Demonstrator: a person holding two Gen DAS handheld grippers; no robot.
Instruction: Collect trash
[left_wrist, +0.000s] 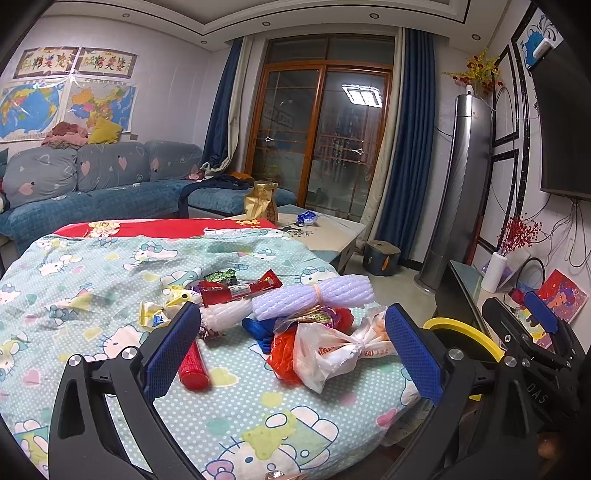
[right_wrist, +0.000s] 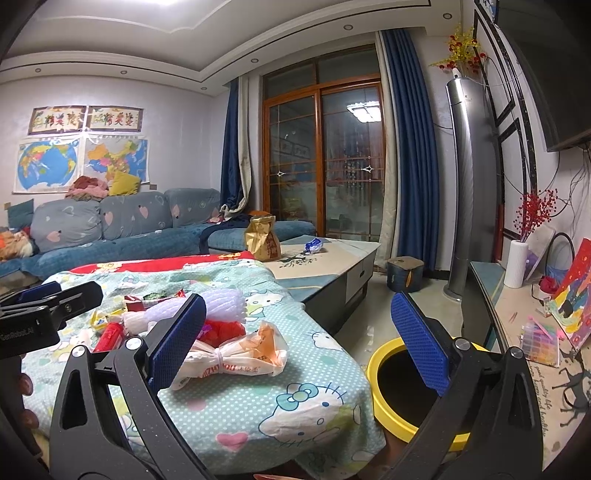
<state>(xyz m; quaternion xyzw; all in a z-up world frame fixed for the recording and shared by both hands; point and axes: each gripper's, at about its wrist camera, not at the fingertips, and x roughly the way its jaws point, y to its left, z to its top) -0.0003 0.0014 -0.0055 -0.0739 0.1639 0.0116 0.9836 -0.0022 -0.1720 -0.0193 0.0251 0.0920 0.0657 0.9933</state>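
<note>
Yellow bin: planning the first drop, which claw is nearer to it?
Right. The right claw hangs open partly above the yellow bin; the left claw is open over the trash on the bedspread.

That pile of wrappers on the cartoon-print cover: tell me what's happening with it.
A person holds a hand-held gripper in each hand over the litter. The left hand-held gripper and the right hand-held gripper are both open and empty. The knotted white-and-orange plastic bag, lilac foam netting roll and red snack wrapper lie on the cover. The yellow-rimmed round bin stands on the floor beside it; no trash shows inside.
</note>
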